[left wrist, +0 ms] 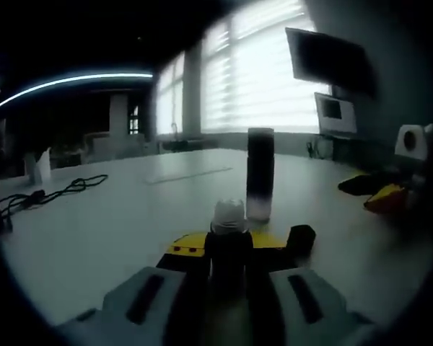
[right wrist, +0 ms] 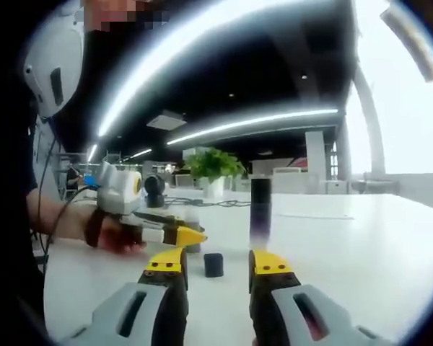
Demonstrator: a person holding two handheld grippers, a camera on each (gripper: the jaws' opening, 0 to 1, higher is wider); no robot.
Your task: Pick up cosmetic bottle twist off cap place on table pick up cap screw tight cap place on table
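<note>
Gripping a small dark bottle (left wrist: pixel 229 249) with a bare threaded neck, the left gripper (left wrist: pixel 229 254) has its jaws closed on the bottle's body, low over the white table (left wrist: pixel 115 231). The right gripper (right wrist: pixel 216 265) hovers with jaws apart, a small dark cap (right wrist: pixel 213 264) standing on the table between its tips. A tall dark cylinder (right wrist: pixel 260 209) stands farther off. A cable (left wrist: pixel 50 193) lies at the left.

Both views sit low over the table (left wrist: pixel 94 238), facing roughly opposite ways, sharing the tall bottle (left wrist: pixel 260 173) at twelve o'clock.
</note>
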